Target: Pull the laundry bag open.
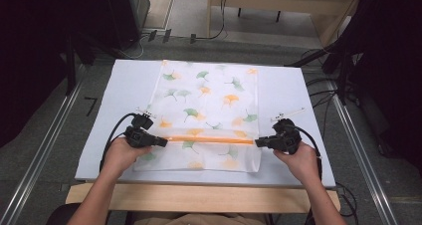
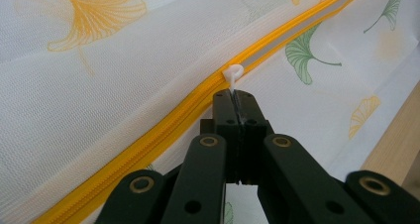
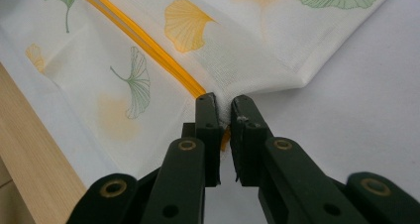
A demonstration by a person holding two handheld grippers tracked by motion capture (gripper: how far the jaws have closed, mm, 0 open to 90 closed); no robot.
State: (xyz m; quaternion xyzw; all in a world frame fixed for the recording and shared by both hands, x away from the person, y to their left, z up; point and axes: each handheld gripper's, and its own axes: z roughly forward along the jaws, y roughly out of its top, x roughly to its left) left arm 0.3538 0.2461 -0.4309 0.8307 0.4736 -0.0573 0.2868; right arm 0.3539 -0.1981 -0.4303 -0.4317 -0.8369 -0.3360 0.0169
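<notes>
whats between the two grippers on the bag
In the high view, the yellow zipper of the mesh bag runs straight from the left gripper to the right gripper.

No text, label or number can be read anywhere.

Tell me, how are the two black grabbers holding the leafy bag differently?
The left gripper has its jaws pressed tight together on the small white zipper pull, while the right gripper keeps a narrow gap between its jaws, pinching the bag's edge where the yellow zipper ends. The left one sits at the bag's left side, the right one at its right side. Both lie low, pointing inward along the zipper.
</notes>
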